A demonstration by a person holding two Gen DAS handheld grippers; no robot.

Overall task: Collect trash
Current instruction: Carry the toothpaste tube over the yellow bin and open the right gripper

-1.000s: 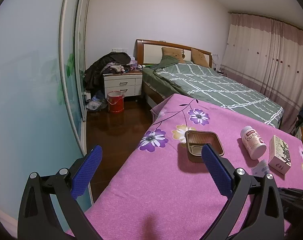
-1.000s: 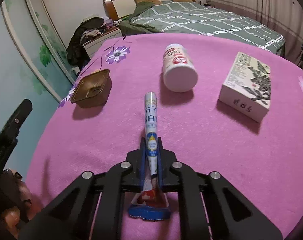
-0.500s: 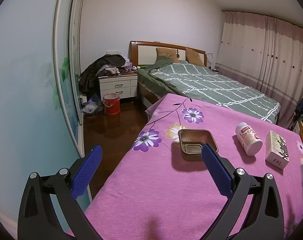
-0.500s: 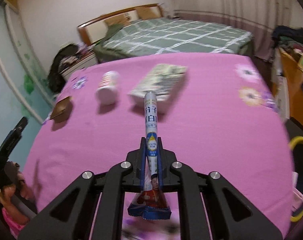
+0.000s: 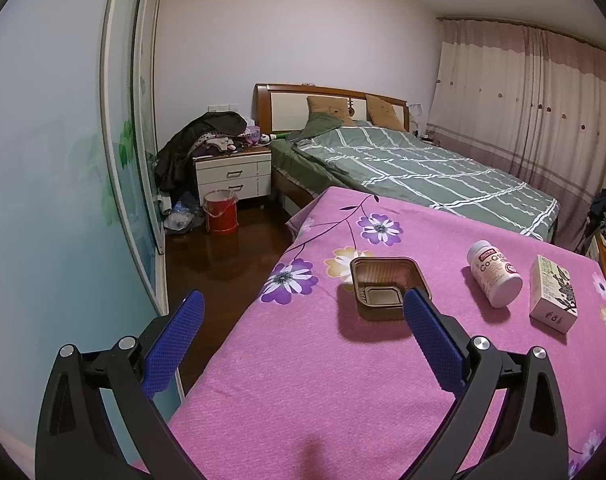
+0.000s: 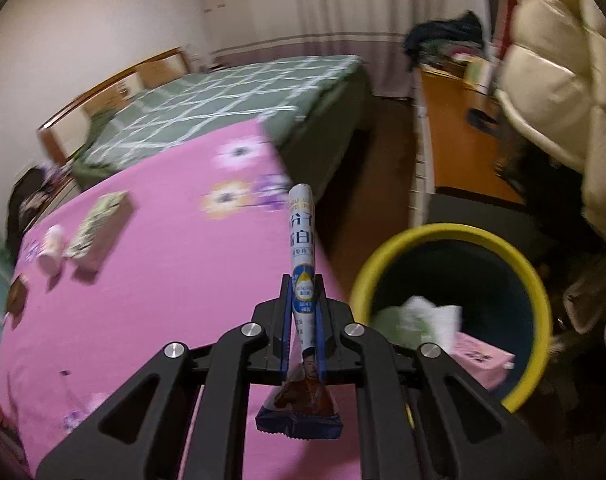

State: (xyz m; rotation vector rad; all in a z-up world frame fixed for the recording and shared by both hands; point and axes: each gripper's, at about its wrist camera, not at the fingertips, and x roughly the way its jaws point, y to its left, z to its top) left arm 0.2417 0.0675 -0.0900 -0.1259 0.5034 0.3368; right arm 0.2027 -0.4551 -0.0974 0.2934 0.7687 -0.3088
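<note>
My right gripper (image 6: 303,280) is shut on a rolled blue-and-white snack wrapper (image 6: 301,236) and holds it above the pink bed's right edge, just left of a yellow-rimmed trash bin (image 6: 383,252). The bin holds crumpled paper and a pink box. My left gripper (image 5: 299,304) is open and empty above the pink bedspread (image 5: 303,380). On the spread lie a brown plastic tray (image 5: 387,284), a white bottle (image 5: 495,280) on its side and a small printed carton (image 5: 553,292). The bottle (image 6: 51,248) and carton (image 6: 99,224) show far left in the right wrist view.
A green bed (image 5: 415,168) stands behind the pink one. A white nightstand (image 5: 235,178) piled with clothes and a red bucket (image 5: 221,212) are at the back left. A mirrored wardrobe (image 5: 63,160) runs along the left. An orange desk (image 6: 455,128) and a cream jacket (image 6: 563,80) stand by the bin.
My right gripper has swung right with the wrapper, from over the bed's middle to beside the trash bin. My left gripper has drawn back slightly and stayed open.
</note>
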